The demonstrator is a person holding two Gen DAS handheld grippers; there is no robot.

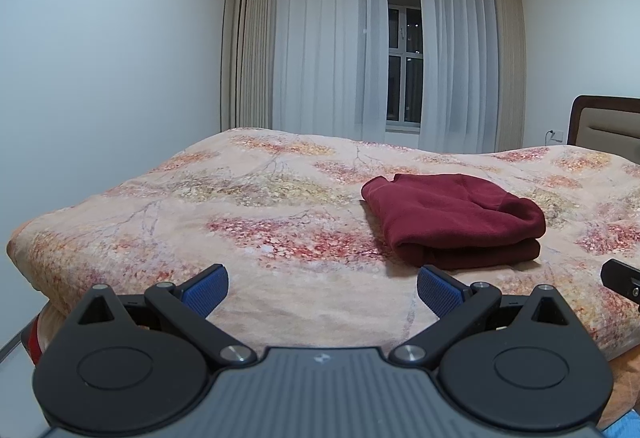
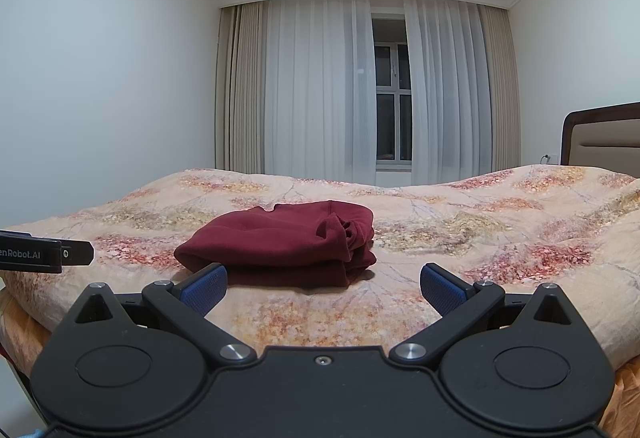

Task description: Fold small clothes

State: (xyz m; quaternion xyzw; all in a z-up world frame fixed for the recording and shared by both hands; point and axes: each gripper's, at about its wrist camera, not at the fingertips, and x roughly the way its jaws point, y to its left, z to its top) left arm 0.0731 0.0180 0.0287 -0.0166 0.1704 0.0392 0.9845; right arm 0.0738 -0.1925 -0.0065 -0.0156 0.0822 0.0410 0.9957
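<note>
I have both tools held low over the near edge of the bed (image 1: 120, 222), and neither carries anything: my left gripper (image 1: 322, 290) stands with its blue pads spread wide over bare floral bedspread, and my right gripper (image 2: 323, 292) is spread just as wide. The dark red garment (image 1: 452, 222) lies on the bedspread ahead of me, to the right in the left camera and left of centre in the right camera, so it sits between the two tools and slightly beyond them. It already looks folded into a thick, layered bundle with a rolled edge on one side; I judge the folding is essentially finished, and the wide, empty jaws fit a release after setting it down. The bundle rests near the bed's front, within easy reach. I see no basket, box or other container anywhere, so nothing is stored in anything here.
</note>
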